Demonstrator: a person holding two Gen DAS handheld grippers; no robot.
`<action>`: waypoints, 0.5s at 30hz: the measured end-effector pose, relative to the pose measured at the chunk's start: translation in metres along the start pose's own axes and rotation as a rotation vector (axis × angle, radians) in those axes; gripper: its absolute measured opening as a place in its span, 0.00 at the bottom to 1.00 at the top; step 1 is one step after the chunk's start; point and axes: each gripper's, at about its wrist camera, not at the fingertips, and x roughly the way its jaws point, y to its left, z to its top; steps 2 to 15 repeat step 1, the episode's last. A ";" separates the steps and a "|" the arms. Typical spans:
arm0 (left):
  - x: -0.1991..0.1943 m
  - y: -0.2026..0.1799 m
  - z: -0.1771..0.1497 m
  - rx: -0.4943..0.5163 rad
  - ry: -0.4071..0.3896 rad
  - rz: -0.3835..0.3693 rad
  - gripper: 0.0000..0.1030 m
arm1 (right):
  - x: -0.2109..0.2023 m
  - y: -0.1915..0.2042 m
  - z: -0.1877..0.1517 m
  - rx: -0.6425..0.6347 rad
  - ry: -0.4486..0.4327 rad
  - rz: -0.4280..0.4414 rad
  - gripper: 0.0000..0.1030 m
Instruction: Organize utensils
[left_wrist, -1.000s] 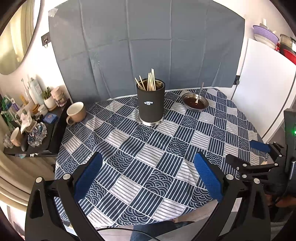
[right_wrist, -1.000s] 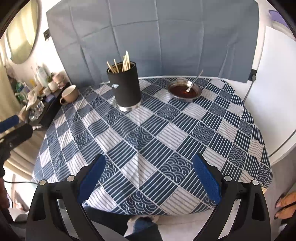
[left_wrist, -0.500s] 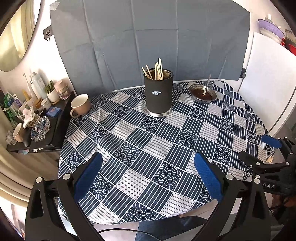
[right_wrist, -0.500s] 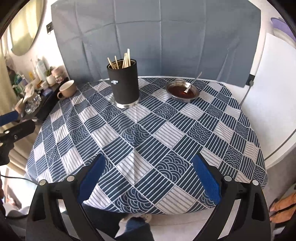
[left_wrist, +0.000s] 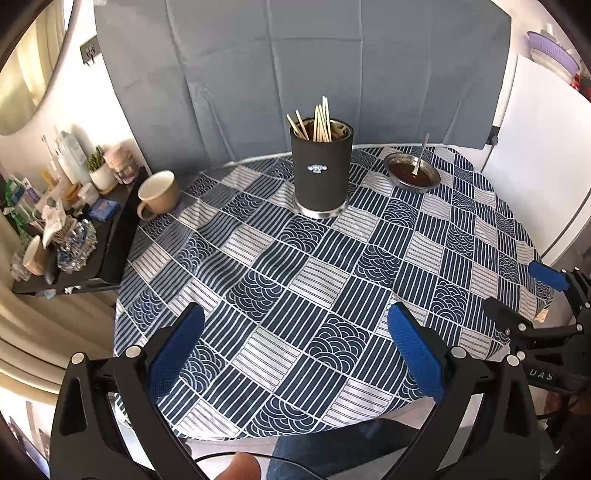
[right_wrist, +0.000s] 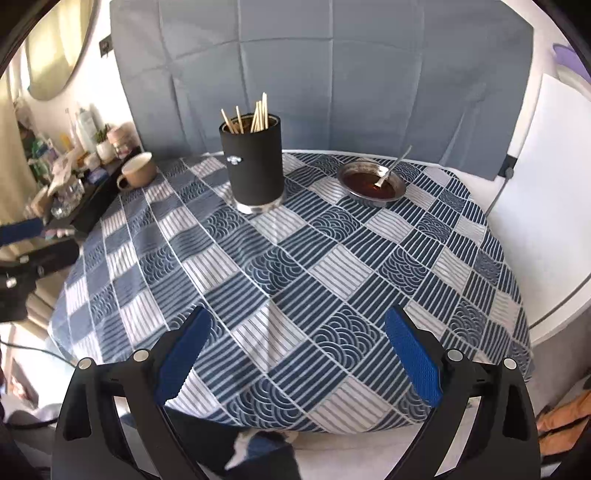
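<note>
A black cylindrical holder (left_wrist: 320, 170) with several wooden chopsticks (left_wrist: 320, 120) stands upright at the far middle of the table; it also shows in the right wrist view (right_wrist: 255, 164). A metal bowl of dark sauce (left_wrist: 410, 171) with a spoon (left_wrist: 421, 155) in it sits to the holder's right, also in the right wrist view (right_wrist: 371, 181). My left gripper (left_wrist: 295, 350) is open and empty above the table's near edge. My right gripper (right_wrist: 298, 349) is open and empty, also at the near edge, and shows in the left wrist view (left_wrist: 524, 295).
A round table with a blue patterned cloth (left_wrist: 332, 277) fills the view. A beige mug (left_wrist: 157, 194) stands at its far left edge. A dark side shelf (left_wrist: 92, 229) with bottles and jars is on the left. A white board (left_wrist: 546, 166) stands at the right.
Both grippers have pulled back and up from the table, so the holder and bowl look farther away. Both stay open and empty.
</note>
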 end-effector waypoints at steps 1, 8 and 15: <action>0.004 0.002 0.003 -0.004 0.006 0.002 0.94 | 0.002 -0.001 0.001 -0.011 0.001 -0.009 0.89; 0.004 0.002 0.003 -0.004 0.006 0.002 0.94 | 0.002 -0.001 0.001 -0.011 0.001 -0.009 0.89; 0.004 0.002 0.003 -0.004 0.006 0.002 0.94 | 0.002 -0.001 0.001 -0.011 0.001 -0.009 0.89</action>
